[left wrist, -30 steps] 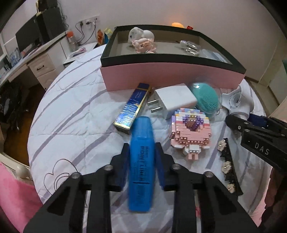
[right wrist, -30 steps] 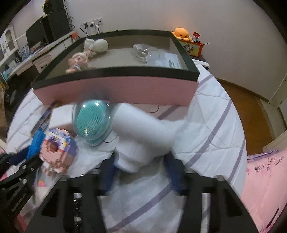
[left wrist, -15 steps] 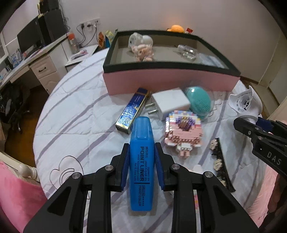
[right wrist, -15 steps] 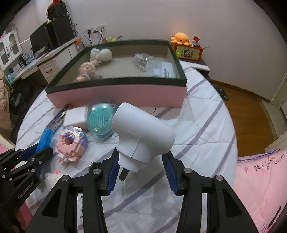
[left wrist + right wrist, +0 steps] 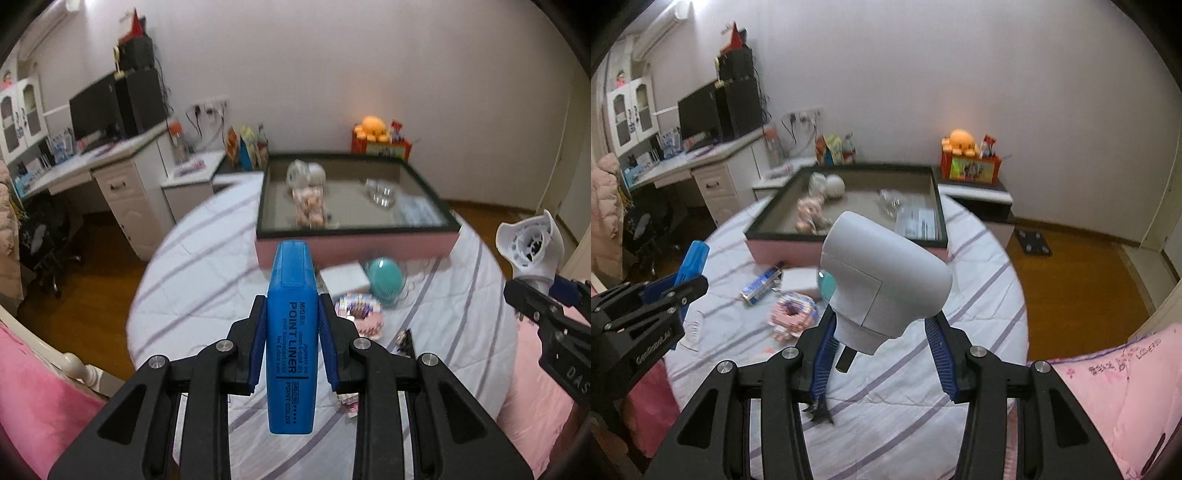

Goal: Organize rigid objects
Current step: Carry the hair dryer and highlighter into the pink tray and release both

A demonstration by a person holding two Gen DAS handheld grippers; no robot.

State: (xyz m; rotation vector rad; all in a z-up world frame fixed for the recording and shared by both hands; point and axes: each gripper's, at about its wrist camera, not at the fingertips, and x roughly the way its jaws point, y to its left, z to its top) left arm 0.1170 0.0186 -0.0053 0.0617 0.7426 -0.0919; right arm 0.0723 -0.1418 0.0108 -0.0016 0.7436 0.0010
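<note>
1. Lifted clear of the striped white bed cover (image 5: 207, 266) since a second ago, both pairs of tongs and their loads; smaller and lower in both views now, the clutter on the cover; tilted up as well, both cameras, with more wall and desk in sight.
2. Left tongs (image 5: 291, 325): nearly pressed together, pinching the flat blue plastic highlighter marked POINT LINER (image 5: 291, 343) by its two broad sides. Long axis along the fingers, cap end forward and aimed at the near pink wall of the shallow pink tray with a black rim (image 5: 354, 247).
3. Right tongs (image 5: 882, 347): partly spread, pinching the stem of the white plastic hair dryer (image 5: 882, 280), barrel lying crosswise above the pads. Seen from the left wrist, open round end facing the camera.
4. Deciding relation: tray straight ahead of and below both loads, beyond the leftover things on the cover. Already inside it: a pale doll figure (image 5: 812, 218), a white round toy (image 5: 831, 184), some clear plastic pieces (image 5: 894, 199).
5. Judged nearer in line for the left half of the tray, the highlighter; for the right half, the dryer. Neither clearly closer overall.
6. Left on the cover just before the tray: a teal round brush (image 5: 384, 275), a white square charger (image 5: 345, 278), a pink block-built doughnut (image 5: 792, 312), a dark blue foil box (image 5: 762, 282).
7. Likely need: forward carry over the near wall, then lowering onto bare tray floor, clear of the doll.
</note>
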